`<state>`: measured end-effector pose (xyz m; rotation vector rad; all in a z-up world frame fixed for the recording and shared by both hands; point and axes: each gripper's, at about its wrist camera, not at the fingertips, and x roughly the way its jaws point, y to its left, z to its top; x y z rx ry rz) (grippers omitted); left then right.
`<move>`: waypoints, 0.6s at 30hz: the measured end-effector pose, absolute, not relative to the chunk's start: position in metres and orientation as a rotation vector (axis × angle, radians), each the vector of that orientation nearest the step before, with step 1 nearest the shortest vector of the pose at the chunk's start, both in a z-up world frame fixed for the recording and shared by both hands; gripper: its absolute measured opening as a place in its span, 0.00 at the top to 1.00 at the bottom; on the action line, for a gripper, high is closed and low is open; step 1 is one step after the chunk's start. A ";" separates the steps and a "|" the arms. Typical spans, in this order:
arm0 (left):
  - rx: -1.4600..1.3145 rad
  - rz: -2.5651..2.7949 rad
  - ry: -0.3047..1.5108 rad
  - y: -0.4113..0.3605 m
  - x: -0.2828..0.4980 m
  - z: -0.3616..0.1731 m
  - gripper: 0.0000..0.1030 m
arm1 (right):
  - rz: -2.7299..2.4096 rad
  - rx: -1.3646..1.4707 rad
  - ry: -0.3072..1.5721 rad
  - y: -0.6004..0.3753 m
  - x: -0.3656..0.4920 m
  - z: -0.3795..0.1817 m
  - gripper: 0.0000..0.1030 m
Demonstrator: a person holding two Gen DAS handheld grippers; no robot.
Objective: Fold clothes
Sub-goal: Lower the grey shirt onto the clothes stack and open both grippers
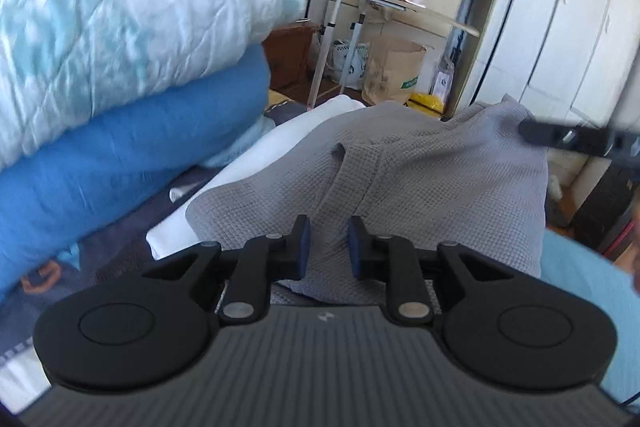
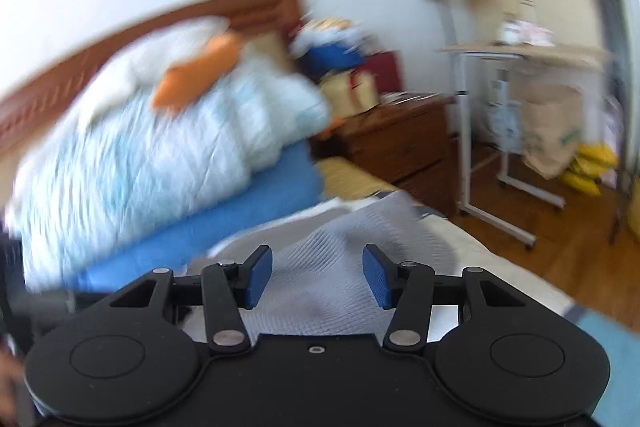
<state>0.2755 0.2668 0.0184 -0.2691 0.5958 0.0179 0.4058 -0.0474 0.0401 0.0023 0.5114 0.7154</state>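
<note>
The grey waffle-knit garment point(image 1: 420, 179) is on the bed, on top of a white cloth point(image 1: 256, 163), with its long axis running away from the left wrist camera toward the foot of the bed and the white wardrobe point(image 1: 568, 27). A raised fold of it sits right between the left gripper point(image 1: 329, 245) jaws, which are only narrowly apart; honestly can't tell if the pads actually pinch it. The right gripper point(image 2: 318, 277) has its jaws about halfway open over the same fabric, pads not touching it. Off to the left is a pale quilt point(image 1: 120, 27) piled on a blue blanket point(image 1: 132, 155). Right view is pretty blurry.
</note>
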 end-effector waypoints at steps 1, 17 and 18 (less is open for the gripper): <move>-0.281 0.013 0.599 0.268 0.276 0.017 0.79 | 0.702 -0.048 0.513 -0.038 0.411 0.038 0.48; -0.428 0.075 0.644 0.258 0.273 0.022 0.45 | 0.460 0.244 0.498 -0.050 0.402 0.008 0.38; -0.422 0.068 0.641 0.252 0.262 0.028 0.27 | 0.389 0.260 0.475 -0.056 0.383 0.014 0.22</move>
